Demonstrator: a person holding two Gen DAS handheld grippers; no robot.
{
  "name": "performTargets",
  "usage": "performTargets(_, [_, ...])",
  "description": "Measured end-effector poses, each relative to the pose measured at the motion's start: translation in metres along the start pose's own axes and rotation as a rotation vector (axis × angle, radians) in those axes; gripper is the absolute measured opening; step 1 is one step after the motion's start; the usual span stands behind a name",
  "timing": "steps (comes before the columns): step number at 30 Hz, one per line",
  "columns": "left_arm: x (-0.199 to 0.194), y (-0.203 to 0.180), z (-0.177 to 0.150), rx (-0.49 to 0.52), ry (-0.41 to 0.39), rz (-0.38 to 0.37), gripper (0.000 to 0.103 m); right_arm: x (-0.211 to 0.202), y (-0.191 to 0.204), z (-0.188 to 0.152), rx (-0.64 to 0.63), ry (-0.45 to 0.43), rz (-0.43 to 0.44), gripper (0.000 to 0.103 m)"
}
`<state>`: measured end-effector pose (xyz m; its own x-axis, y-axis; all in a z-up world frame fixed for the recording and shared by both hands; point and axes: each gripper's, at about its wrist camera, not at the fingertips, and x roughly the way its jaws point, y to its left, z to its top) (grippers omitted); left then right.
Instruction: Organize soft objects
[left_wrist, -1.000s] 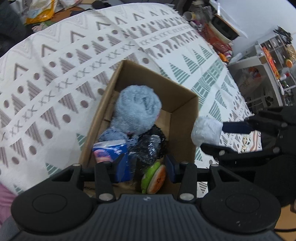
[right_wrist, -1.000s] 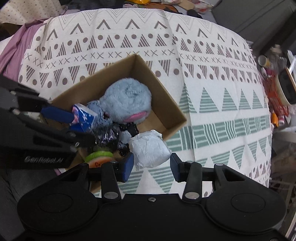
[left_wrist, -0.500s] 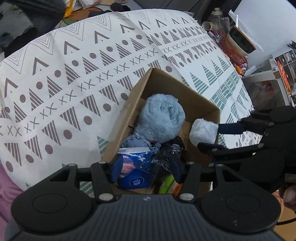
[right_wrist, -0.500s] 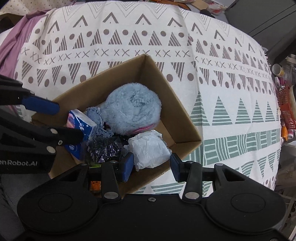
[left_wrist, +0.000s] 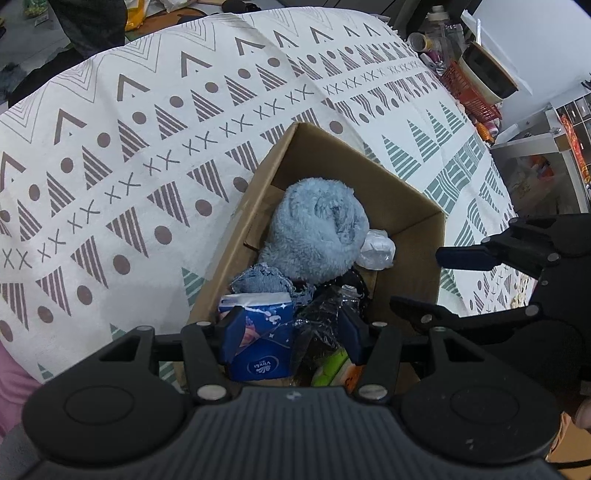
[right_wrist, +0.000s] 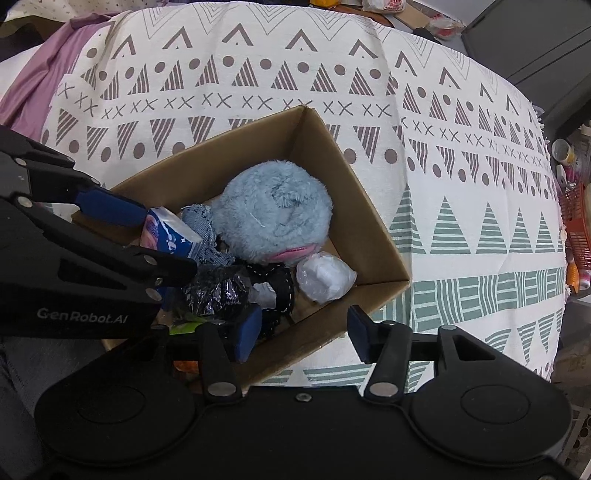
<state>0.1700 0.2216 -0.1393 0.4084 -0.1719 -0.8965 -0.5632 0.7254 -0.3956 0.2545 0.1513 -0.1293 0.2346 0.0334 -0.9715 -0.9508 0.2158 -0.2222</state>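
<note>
White bundle (right_wrist: 325, 277) lies in box (right_wrist: 373, 236) corner, at 5 o'clock from blue plush (right_wrist: 273, 218). Right gripper (right_wrist: 301, 334) wide open, empty. Left gripper (left_wrist: 291, 332) open around tissue pack (left_wrist: 258, 332), grip uncertain.

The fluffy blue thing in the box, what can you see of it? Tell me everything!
The fluffy blue plush looks like soft, shaggy pale-blue fur bundled into a round ball, with a strip of pink showing at its lower edge. It is the biggest thing in the cardboard box, lying toward the far end. A white plastic-wrapped bundle and some denim cloth press against its sides. Neither gripper touches it.
</note>
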Motion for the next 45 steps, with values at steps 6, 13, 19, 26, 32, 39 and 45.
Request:
performTargets(6, [-0.007, -0.007, -0.005, 0.022, -0.009, 0.01, 0.053, -0.012, -0.003, -0.011, 0.021, -0.027, -0.006, 0.053])
performTargets(13, [-0.014, -0.023, -0.017, 0.071, -0.008, 0.027, 0.053, -0.031, -0.012, -0.035, 0.076, -0.071, -0.007, 0.061])
performTargets(19, [-0.019, -0.042, -0.027, 0.106, -0.009, 0.036, 0.053, -0.04, -0.018, -0.062, 0.113, -0.085, -0.02, 0.063])
performTargets(26, [-0.022, -0.074, -0.042, 0.17, -0.006, 0.034, 0.053, -0.047, -0.03, -0.1, 0.189, -0.095, -0.022, 0.066])
performTargets(32, [-0.021, -0.101, -0.053, 0.226, 0.002, 0.038, 0.054, -0.05, -0.051, -0.139, 0.311, -0.11, -0.009, 0.071])
performTargets(39, [-0.02, -0.128, -0.065, 0.287, -0.003, 0.051, 0.054, -0.054, -0.066, -0.186, 0.456, -0.14, 0.0, 0.081])
performTargets(45, [-0.026, -0.144, -0.076, 0.342, -0.028, 0.077, 0.056, -0.058, -0.073, -0.22, 0.579, -0.173, 0.001, 0.091])
